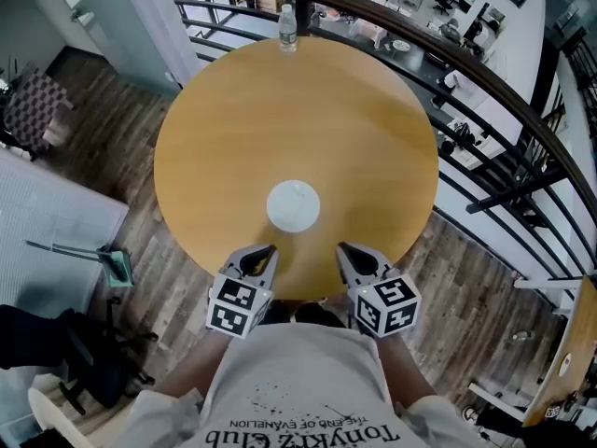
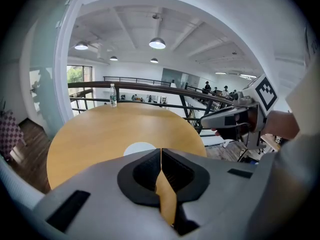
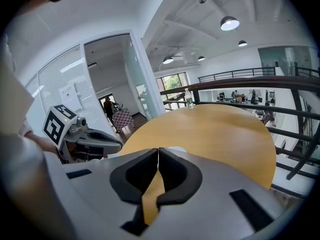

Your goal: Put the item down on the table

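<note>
Just ahead of the left hand-held gripper [image 1: 264, 252] and right hand-held gripper [image 1: 343, 249], between them, lying flat on the tabletop [image 1: 280, 110]: white disc [image 1: 293, 205]. Holding both jaw pairs pressed together, gripping nothing. Seemingly finishing: disc already down, only pulling away left.

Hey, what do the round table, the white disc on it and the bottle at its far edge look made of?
Table: wood or wood-look laminate, smooth satin finish; even honey colour with a soft sheen. White disc: unclear, maybe ceramic or plastic; plain, flat, matte white. Bottle: probably clear plastic; see-through body, too small to say more.
</note>
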`<state>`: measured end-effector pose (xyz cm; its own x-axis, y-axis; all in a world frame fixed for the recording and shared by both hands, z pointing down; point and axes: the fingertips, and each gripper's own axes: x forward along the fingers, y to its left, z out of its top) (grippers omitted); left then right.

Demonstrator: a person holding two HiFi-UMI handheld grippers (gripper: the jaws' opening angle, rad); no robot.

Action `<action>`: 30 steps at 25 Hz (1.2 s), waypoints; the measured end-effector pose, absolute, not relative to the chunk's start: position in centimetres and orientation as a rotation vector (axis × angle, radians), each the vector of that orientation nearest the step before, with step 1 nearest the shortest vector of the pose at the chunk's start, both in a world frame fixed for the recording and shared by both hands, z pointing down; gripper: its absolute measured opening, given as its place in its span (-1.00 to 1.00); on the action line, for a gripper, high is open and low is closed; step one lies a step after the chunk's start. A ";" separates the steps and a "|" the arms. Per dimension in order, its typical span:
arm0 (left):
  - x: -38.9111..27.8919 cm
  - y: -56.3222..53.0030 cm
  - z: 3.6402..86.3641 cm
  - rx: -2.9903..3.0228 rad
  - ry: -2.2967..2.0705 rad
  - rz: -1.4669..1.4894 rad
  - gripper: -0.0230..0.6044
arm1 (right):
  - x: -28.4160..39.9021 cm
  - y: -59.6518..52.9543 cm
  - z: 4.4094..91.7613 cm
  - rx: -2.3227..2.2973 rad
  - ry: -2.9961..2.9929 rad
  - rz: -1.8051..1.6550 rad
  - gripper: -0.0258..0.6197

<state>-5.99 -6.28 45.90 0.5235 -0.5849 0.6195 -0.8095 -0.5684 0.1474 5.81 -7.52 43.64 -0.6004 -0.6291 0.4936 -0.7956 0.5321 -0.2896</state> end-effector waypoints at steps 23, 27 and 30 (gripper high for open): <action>-6.0 -6.2 45.5 2.354 -1.128 0.760 -0.85 | 5.3 -7.0 43.4 1.121 -2.435 0.662 -0.84; -6.3 -6.0 45.7 2.348 -1.135 0.764 -0.85 | 5.0 -6.8 43.4 1.119 -2.437 0.661 -0.84; -6.0 -5.9 45.9 2.342 -1.139 0.765 -0.85 | 5.5 -6.7 43.6 1.118 -2.437 0.665 -0.84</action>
<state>-6.04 -5.90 45.87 0.5123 -0.5746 0.6383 -0.8082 -0.5739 0.1321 5.48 -6.73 43.65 -0.6129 -0.5999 0.5143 -0.7779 0.5722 -0.2596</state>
